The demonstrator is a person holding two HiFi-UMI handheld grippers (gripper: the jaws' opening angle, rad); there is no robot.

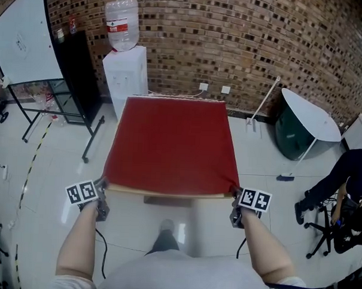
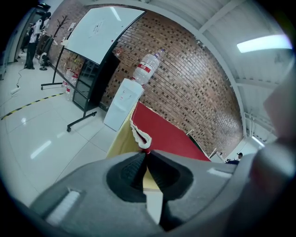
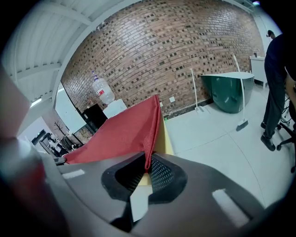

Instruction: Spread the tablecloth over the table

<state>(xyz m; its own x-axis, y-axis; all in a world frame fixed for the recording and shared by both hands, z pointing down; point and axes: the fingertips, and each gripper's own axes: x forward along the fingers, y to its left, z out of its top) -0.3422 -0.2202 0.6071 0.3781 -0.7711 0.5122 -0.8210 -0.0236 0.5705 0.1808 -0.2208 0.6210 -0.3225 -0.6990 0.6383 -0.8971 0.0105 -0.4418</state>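
Note:
A red tablecloth [image 1: 172, 143] lies stretched flat over a pale wooden table [image 1: 167, 194], whose near edge shows below the cloth. My left gripper [image 1: 102, 185] is shut on the cloth's near left corner, and my right gripper [image 1: 235, 192] is shut on the near right corner. In the left gripper view the tablecloth [image 2: 162, 132] runs away from the left gripper [image 2: 147, 152], its white-hemmed corner pinched between the pads. From the right gripper [image 3: 149, 163] the red tablecloth [image 3: 122, 132] hangs over the table [image 3: 164, 136] edge in the right gripper view.
A white water dispenser [image 1: 125, 72] with a bottle stands right behind the table. A whiteboard on a stand [image 1: 30, 38] is at the far left. At the right, a tilted white round table [image 1: 308, 119] stands near a seated person [image 1: 341, 190]. Behind runs a brick wall.

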